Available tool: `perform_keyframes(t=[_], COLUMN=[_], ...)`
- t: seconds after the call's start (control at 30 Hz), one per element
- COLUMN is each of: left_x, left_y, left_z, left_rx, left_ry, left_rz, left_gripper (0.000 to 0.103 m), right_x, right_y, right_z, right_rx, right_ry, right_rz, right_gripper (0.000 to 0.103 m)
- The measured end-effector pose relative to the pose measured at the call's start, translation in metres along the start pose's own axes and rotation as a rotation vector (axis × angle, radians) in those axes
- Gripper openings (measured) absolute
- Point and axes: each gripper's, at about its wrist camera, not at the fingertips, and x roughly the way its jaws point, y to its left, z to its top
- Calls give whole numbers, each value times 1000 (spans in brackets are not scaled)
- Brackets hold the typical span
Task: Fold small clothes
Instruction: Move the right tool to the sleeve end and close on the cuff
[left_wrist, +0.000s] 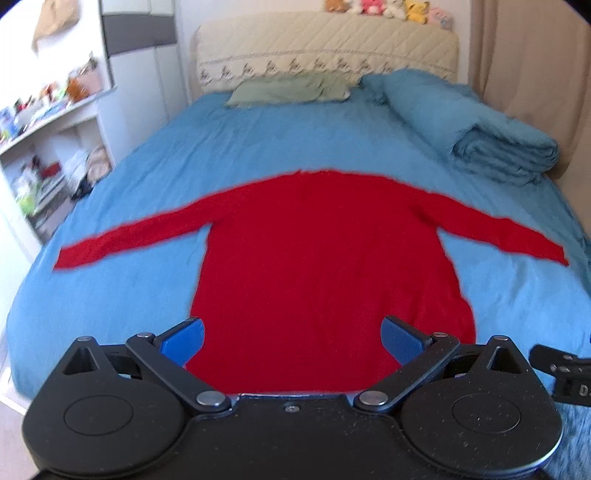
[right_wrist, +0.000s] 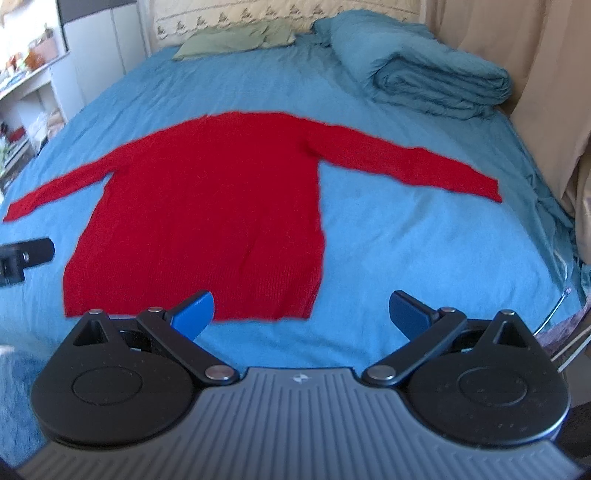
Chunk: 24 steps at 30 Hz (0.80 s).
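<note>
Soft daylight fills the room, no harsh shadows, though both fisheye views look blurred and bowed at the edges.

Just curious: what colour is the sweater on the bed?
Plain red sweater; clearest from the left wrist.

Red sweater (left_wrist: 314, 266) lies flat on blue bed (left_wrist: 147, 184), sleeves spread.

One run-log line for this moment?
red sweater: flat, sleeves spread, blue bed sheet | left gripper: open | right gripper: open
</note>
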Motion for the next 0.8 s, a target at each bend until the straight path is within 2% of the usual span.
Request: perform_keyframes(t=[0.2,0.33,0.57,0.8], left_x=[39,80,190,317], left_y=[-30,-54,-106,-147], left_z=[72,111,167,200], left_rx=[96,129,138,57], left_ry=[-63,-62,33,141], left_rz=[-56,-127,-207,-255], left_gripper=[103,103,103,103], right_x=[12,34,101,191], right_y=[-45,-87,-166,-230], right_z=[51,86,130,138], right_rx=[65,141,245,351], right_ry=[-43,-67,-78,-61], right_rz=[-40,-105,-202,-274], right_gripper=[103,103,103,103])
